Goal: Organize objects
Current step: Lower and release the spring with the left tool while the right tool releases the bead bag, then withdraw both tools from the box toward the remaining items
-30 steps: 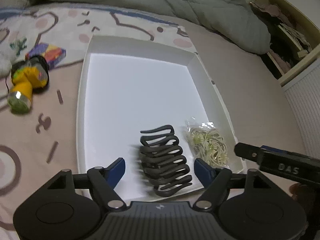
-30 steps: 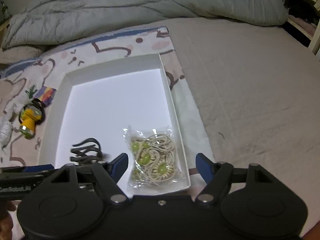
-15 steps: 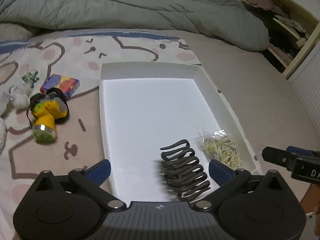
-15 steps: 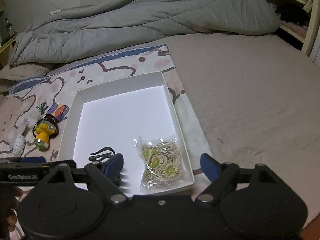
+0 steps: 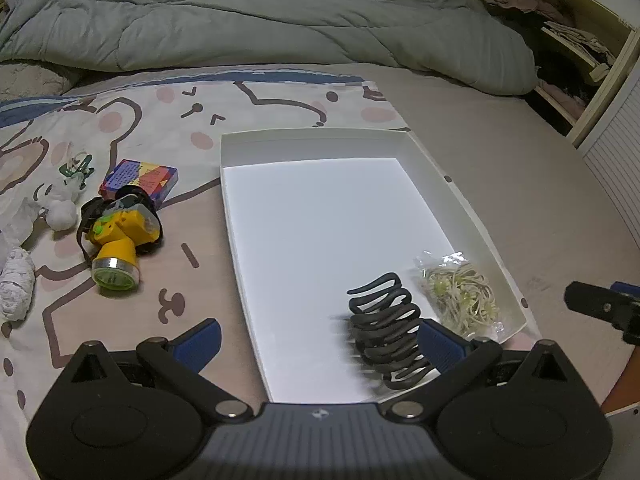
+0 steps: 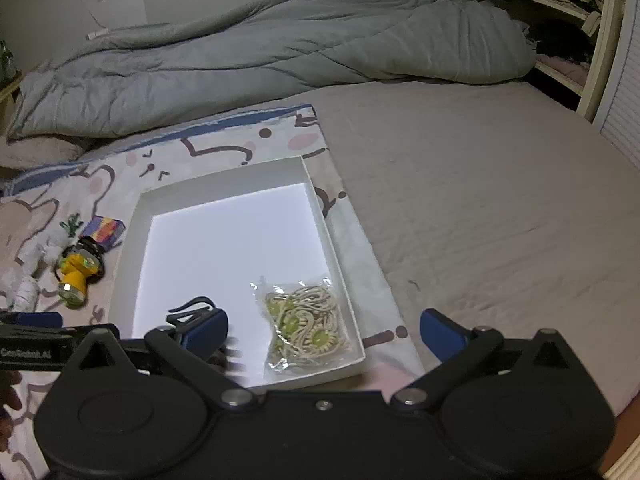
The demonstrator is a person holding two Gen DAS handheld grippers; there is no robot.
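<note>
Surroundings: a grey duvet (image 5: pixel 256 20) is bunched along the far side of the bed; a cartoon-print sheet (image 5: pixel 120 128) lies under the box and the loose things; an open shelf (image 5: pixel 560 40) of clothes stands at far right.
Loose things: left of the box lie a yellow headlamp (image 5: pixel 118 244), a multicoloured small box (image 5: pixel 140 178) just beyond it, a green clip (image 5: pixel 76 168) and white wadded pieces (image 5: pixel 18 284).
In the way: the black wavy hair clip (image 5: pixel 386 328) partly hides behind the left gripper's right finger; in the right wrist view a blue pad covers most of it.
White box (image 5: pixel 320 136): shallow, open-topped, mostly bare floor.
Contents: 2 items at the near end, the hair clip and a clear bag of beige hair ties (image 6: pixel 306 326) in the near right corner, close together.
Left gripper (image 5: pixel 318 338): spread wide, nothing clamped, above the box's near edge.
Right gripper (image 6: pixel 324 332): jaws opening, pressing on nothing, the bag below between them.
</note>
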